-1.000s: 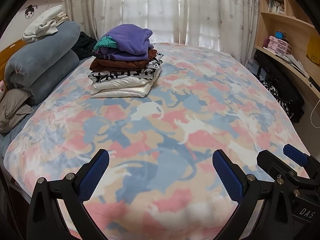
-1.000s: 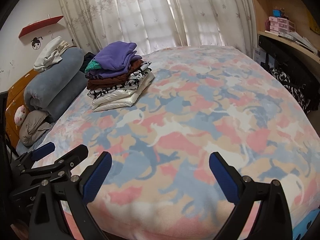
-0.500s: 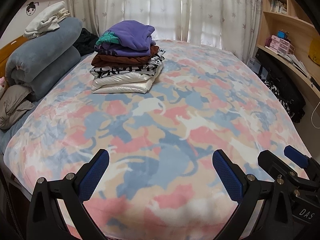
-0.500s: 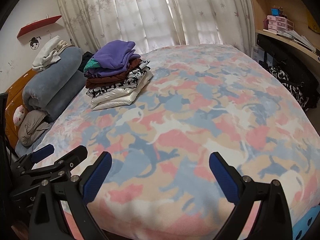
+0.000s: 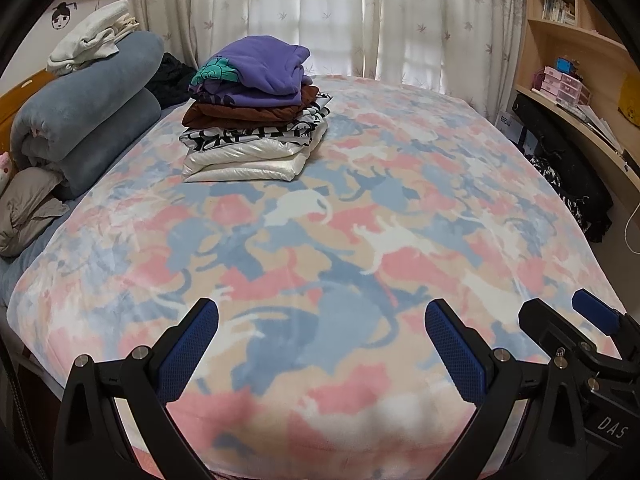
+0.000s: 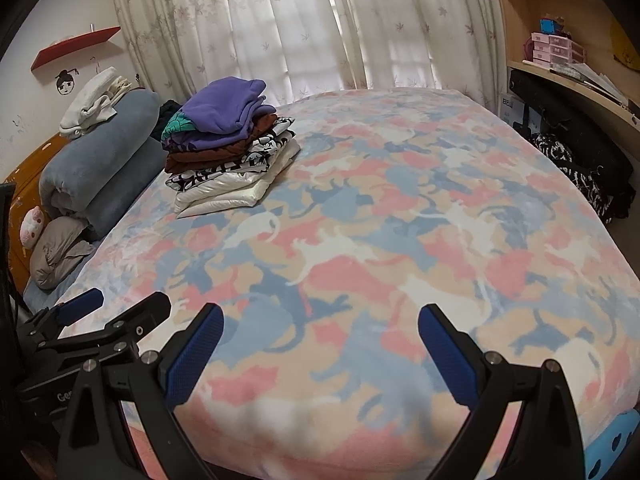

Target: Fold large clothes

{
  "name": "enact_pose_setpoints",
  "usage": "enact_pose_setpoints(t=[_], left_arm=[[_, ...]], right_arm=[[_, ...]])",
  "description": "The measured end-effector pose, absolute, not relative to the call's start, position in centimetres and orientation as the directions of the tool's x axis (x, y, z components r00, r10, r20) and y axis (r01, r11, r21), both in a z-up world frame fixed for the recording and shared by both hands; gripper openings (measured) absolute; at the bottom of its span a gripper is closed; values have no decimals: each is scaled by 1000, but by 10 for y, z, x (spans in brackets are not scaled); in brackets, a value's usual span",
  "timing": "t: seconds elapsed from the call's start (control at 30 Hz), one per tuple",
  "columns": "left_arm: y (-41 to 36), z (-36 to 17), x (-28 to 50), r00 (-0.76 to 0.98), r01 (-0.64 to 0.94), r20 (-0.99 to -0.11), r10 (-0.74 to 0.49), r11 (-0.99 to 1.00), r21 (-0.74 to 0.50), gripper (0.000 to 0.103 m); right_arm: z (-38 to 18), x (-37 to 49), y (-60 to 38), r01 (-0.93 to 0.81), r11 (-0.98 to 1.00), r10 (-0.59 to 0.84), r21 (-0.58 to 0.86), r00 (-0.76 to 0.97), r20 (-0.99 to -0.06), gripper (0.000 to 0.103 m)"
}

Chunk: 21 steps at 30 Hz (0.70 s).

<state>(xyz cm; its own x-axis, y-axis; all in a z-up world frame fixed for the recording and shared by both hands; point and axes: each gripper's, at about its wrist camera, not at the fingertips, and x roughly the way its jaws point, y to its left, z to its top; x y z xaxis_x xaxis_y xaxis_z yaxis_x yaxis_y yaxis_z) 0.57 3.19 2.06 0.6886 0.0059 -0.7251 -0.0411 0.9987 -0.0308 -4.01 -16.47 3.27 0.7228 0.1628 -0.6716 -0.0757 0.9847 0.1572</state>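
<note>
I have both grippers hovering over the near edge of the bed [image 5: 400, 216], side by side. The left gripper [image 5: 320, 352] has its jaws wide apart with nothing between them, and the right gripper [image 6: 320, 356] is the same, jaws spread and empty. The stack of folded clothes [image 5: 256, 120] sits toward the far left of the patterned blanket [image 6: 400, 240], well apart from both grippers: a purple garment [image 6: 224, 110] on top, brown, black-and-white and white pieces beneath. Left of the stack lies a rolled grey-blue blanket [image 5: 88, 120]. I see curtains [image 6: 320, 20] behind the bed.
</note>
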Motion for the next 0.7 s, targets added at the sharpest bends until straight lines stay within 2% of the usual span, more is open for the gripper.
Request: enact_pose_setpoints(t=[0.7], left_arm=[[34, 9, 13, 662, -45, -749, -5, 998, -46, 102]], right_arm=[[18, -36, -164, -63, 985, 157, 159, 698, -698, 98]])
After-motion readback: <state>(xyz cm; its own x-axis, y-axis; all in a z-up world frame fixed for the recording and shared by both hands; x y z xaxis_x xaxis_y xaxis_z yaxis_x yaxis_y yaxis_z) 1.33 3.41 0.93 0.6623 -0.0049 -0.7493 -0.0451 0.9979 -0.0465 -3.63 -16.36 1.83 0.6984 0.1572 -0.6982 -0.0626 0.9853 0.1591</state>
